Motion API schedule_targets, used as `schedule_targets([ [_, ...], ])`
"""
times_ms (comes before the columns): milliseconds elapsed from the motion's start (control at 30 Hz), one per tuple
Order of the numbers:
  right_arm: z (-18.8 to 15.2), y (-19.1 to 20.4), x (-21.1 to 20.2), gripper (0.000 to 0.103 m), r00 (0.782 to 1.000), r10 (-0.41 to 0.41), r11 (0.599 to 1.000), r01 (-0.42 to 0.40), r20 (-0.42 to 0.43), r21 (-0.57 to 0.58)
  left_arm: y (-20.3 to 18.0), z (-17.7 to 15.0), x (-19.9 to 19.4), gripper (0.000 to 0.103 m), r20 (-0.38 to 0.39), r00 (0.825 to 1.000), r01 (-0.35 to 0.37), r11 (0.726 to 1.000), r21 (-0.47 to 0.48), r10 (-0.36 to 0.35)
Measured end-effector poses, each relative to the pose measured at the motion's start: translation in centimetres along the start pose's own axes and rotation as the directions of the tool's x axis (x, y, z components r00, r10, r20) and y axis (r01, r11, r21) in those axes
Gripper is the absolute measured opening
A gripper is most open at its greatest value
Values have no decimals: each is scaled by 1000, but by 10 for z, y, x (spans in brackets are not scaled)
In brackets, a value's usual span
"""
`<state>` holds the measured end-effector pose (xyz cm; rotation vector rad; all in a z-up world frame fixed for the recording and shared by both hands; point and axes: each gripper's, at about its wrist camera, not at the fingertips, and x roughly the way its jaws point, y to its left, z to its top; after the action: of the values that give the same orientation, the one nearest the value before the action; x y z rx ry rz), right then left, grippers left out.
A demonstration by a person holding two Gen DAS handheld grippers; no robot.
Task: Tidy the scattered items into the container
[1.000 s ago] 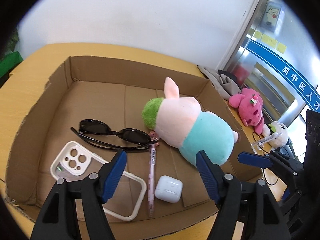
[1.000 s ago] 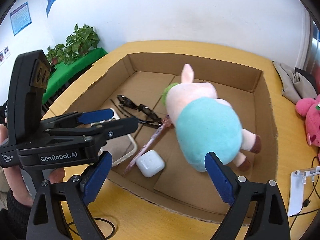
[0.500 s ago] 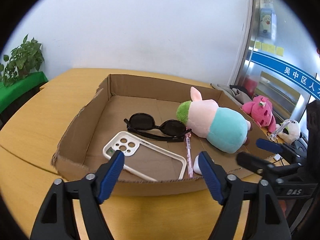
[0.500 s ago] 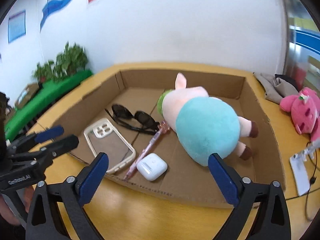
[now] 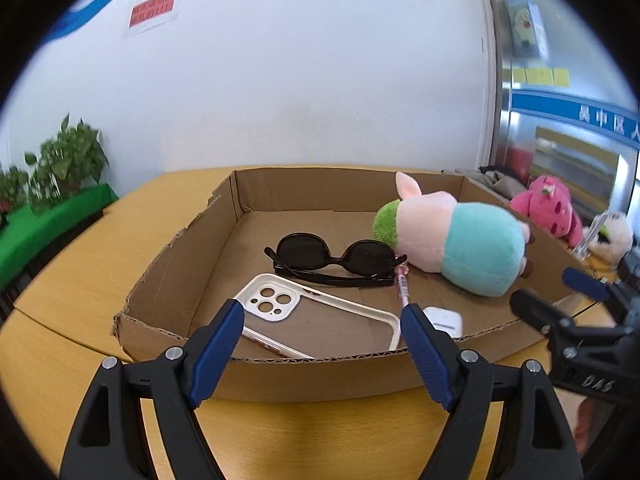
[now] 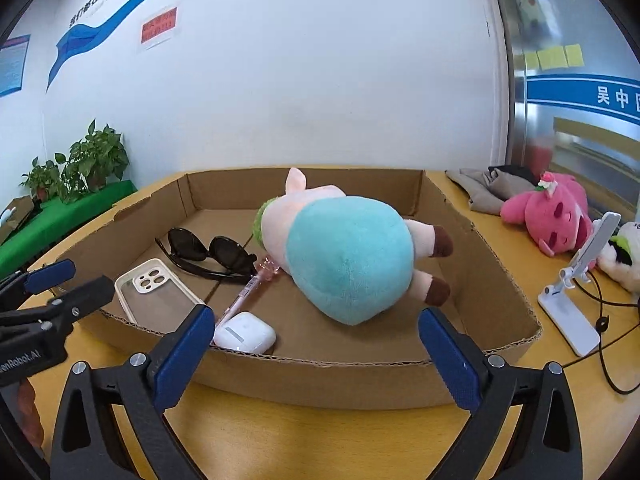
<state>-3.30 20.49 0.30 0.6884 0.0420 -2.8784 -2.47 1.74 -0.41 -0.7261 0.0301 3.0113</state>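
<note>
A shallow cardboard box (image 5: 320, 376) (image 6: 320, 380) sits on the yellow table. Inside it lie a pink and teal plush pig (image 5: 460, 248) (image 6: 348, 256), black sunglasses (image 5: 332, 256) (image 6: 208, 254), a white phone case (image 5: 272, 300) (image 6: 156, 292), a pink pen (image 5: 402, 284) (image 6: 248, 292) and a white earbud case (image 5: 444, 320) (image 6: 245, 332). My left gripper (image 5: 322, 314) hangs open in front of the box's near wall, holding nothing. My right gripper (image 6: 316, 316) is open just as wide beside it, also in front of the wall, and holds nothing.
To the right of the box, on the table, lie a pink plush (image 6: 548, 216), a white plush (image 6: 624, 256), a white phone stand (image 6: 576, 300) with a cable, and grey cloth (image 6: 484, 192). Potted plants (image 6: 88, 160) stand on a green surface at the left.
Both grippers have drawn back from over the box to in front of its near wall and sunk lower. Their view has tipped up toward the wall. The jaws stand a little wider.
</note>
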Motion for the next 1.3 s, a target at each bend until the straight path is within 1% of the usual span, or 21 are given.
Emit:
schedule_targets([
  [100,0,-1,1,103,1000,1,1000,-1,-1,0,0,-2,1,84,31,1000,-2,1000,2,2],
  [300,0,-2,1,103,1000,0,1000,0,-2,-3,0,0,4,86,25,1000,0,1000,1,0],
  [333,0,-2,1,103,1000,-1,1000,1,-2,-4,1,0,5,88,24,1000,0,1000,0,0],
  [367,0,-2,2,103,1000,-2,1000,2,-3,-6,1,1,6,92,18,1000,0,1000,0,0],
  [433,0,0,4,103,1000,-4,1000,4,-9,-11,1,1,9,97,7,1000,-1,1000,-1,1],
  [567,1,2,5,103,1000,-25,1000,25,-13,-7,1,1,12,102,2,1000,-17,1000,-7,17],
  [733,2,4,7,103,998,-53,999,53,-15,0,1,1,12,102,2,1000,-23,1000,-8,23],
  [1300,3,3,9,103,999,-52,999,52,-17,5,1,2,14,102,2,1000,-24,1000,-7,24],
])
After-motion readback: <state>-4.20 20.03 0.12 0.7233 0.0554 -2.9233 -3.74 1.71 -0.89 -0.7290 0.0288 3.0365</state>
